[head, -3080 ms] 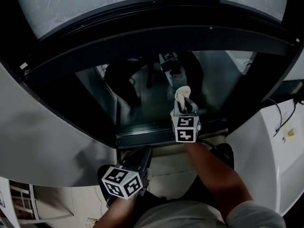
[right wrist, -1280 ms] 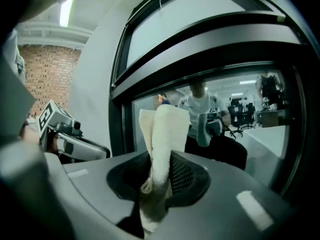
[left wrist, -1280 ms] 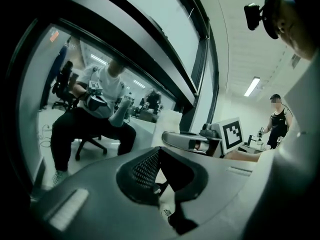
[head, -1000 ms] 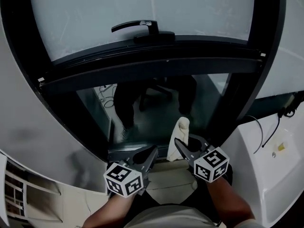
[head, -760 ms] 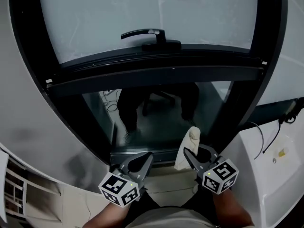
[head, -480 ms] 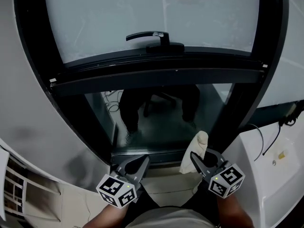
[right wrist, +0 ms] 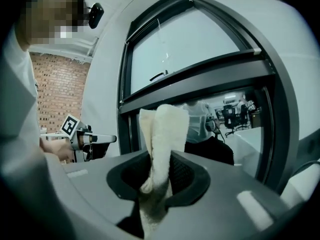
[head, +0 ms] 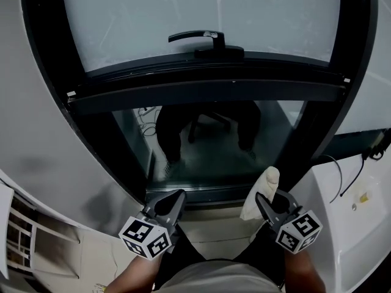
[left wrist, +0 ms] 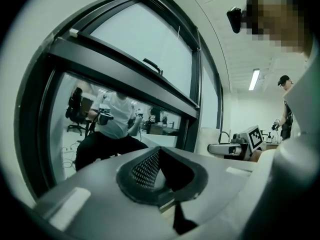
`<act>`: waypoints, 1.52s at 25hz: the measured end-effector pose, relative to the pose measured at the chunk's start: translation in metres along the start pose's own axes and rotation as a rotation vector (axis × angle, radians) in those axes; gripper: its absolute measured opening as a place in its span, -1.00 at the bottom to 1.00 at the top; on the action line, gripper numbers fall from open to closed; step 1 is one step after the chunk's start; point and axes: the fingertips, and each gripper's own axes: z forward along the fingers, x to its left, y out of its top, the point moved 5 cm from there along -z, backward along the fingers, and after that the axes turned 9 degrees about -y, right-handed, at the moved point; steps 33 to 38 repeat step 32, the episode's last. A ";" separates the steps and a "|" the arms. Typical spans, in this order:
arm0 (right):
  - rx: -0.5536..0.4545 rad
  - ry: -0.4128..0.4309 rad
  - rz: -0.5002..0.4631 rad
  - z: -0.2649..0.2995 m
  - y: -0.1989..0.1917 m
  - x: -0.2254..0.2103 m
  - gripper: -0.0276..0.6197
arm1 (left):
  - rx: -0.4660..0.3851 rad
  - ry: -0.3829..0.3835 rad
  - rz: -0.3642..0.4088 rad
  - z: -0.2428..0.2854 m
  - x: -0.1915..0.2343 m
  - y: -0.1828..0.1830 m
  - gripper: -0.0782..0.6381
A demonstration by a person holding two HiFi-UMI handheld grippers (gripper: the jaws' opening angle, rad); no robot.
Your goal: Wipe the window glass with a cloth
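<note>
Cream cloth [head: 264,187] pinched in right hand-held gripper [head: 269,201].

Below the handle [head: 204,40], the lower pane [head: 208,142] is wide open for me; the dark crossbar [head: 208,89] right under the handle and the frame post [head: 314,140] down-right of it box it in.

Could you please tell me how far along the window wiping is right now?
Done: the cloth is picked up, clamped in the right gripper. In hand: it is held clear of the lower pane, near its bottom edge; the left gripper is shut and empty. Left: nothing shows which glass has been wiped; the upper pane looks hazy and streaked, so wiping likely remains.
</note>
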 end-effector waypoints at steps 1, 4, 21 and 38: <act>0.002 0.002 0.001 0.001 0.000 0.001 -0.66 | 0.001 0.002 -0.001 0.000 0.000 -0.001 -0.73; 0.006 0.012 0.005 0.003 0.000 0.004 -0.66 | 0.006 0.003 -0.006 0.002 0.000 -0.006 -0.73; 0.027 0.003 -0.009 0.004 -0.007 0.006 -0.66 | 0.008 -0.012 -0.021 0.006 0.001 -0.010 -0.73; 0.043 -0.002 0.002 0.001 -0.014 0.004 -0.66 | 0.031 -0.016 -0.043 0.008 0.001 -0.020 -0.73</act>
